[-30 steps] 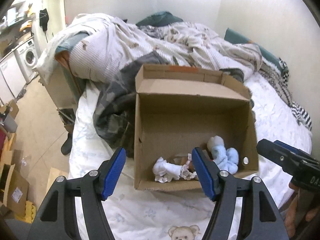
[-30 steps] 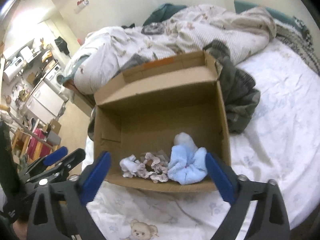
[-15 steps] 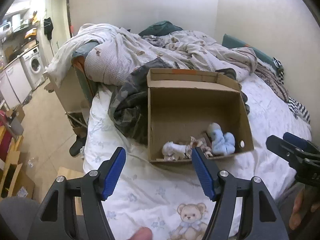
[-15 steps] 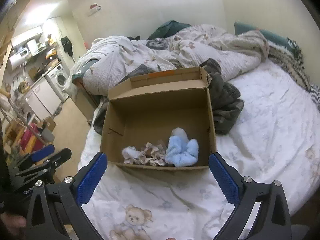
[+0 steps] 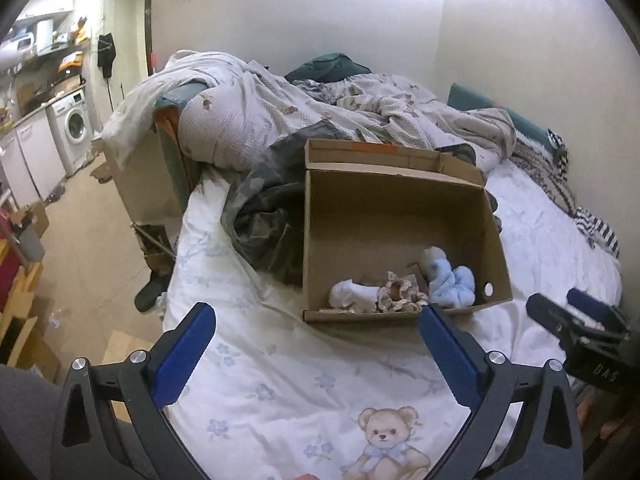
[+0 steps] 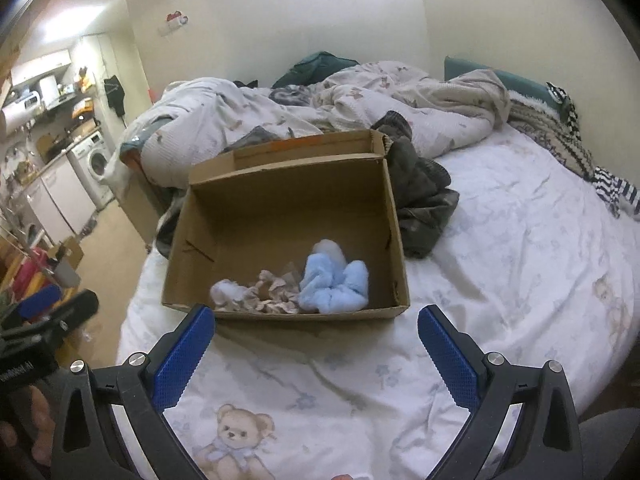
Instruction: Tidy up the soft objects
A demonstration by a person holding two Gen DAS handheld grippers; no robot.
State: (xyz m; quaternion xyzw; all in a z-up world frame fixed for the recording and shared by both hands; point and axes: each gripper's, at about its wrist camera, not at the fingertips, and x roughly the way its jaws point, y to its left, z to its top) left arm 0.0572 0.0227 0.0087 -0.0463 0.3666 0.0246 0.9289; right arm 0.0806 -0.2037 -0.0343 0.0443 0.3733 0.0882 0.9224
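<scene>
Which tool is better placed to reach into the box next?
Right, marginally. The right tool faces the cardboard box centred between its open jaws; the left tool sits offset. Both are empty.

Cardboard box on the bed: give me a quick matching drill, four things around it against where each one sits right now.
Things:
1. light blue plush
2. white soft item
3. dark blanket
4. teddy bear print

Places:
A. on the bed sheet, between the open right gripper and the cardboard box
B. inside the box, right side in the right wrist view
C. outside the box, bunched against its far side
D. inside the box, left side in the right wrist view

Pairs: 1-B, 2-D, 3-C, 4-A
</scene>
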